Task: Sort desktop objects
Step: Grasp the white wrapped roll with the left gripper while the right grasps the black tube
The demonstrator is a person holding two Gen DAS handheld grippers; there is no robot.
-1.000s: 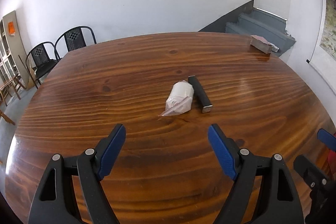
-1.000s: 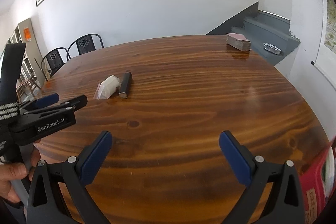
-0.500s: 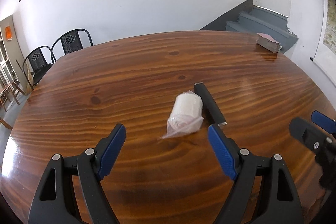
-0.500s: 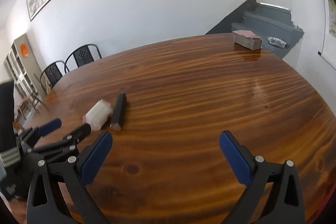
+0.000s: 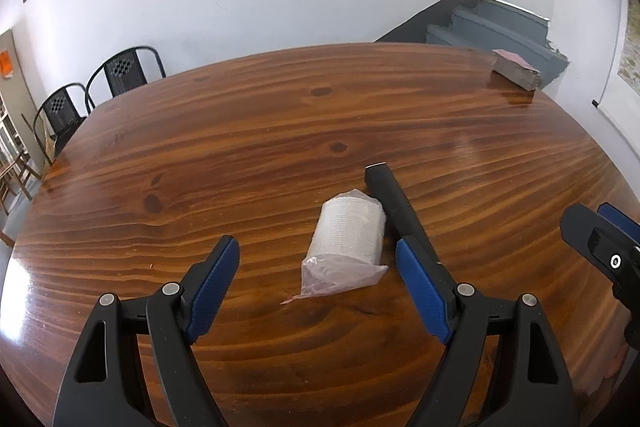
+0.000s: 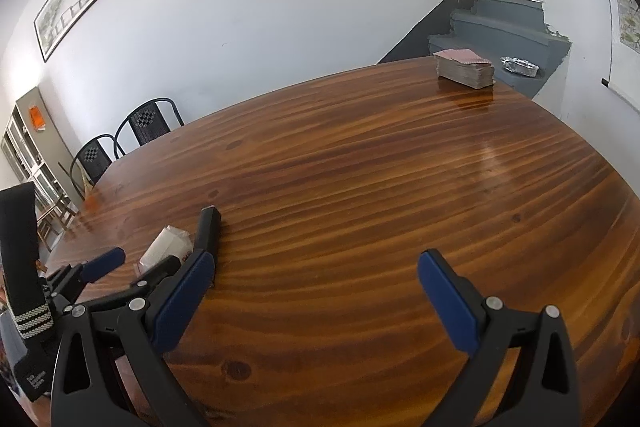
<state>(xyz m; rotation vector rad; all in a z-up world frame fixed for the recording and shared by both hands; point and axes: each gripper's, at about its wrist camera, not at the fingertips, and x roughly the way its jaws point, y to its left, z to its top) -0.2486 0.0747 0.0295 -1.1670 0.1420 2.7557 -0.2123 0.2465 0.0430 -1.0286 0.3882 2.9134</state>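
A white roll in a clear plastic bag (image 5: 348, 235) lies on the brown wooden table (image 5: 280, 131). A black rectangular bar (image 5: 394, 207) lies against its right side. My left gripper (image 5: 316, 243) is open just short of the roll, its right finger overlapping the bar's near end. The right wrist view shows the roll (image 6: 168, 245), the bar (image 6: 209, 231) and the left gripper (image 6: 142, 261) at lower left. My right gripper (image 6: 316, 257) is open over bare wood to the right of the bar, holding nothing. It also shows at the right edge as the right gripper (image 5: 592, 217).
A stack of playing cards (image 6: 464, 67) sits at the table's far right edge. A foil tray (image 6: 520, 66) rests on grey steps behind it. Two black chairs (image 5: 100, 91) stand past the far left edge. Bare tabletop stretches between the bar and the cards.
My left gripper has moved forward, so the roll and bar now lie close to its fingers. My right gripper has moved forward and left, nearer the bar. Both stayed open.
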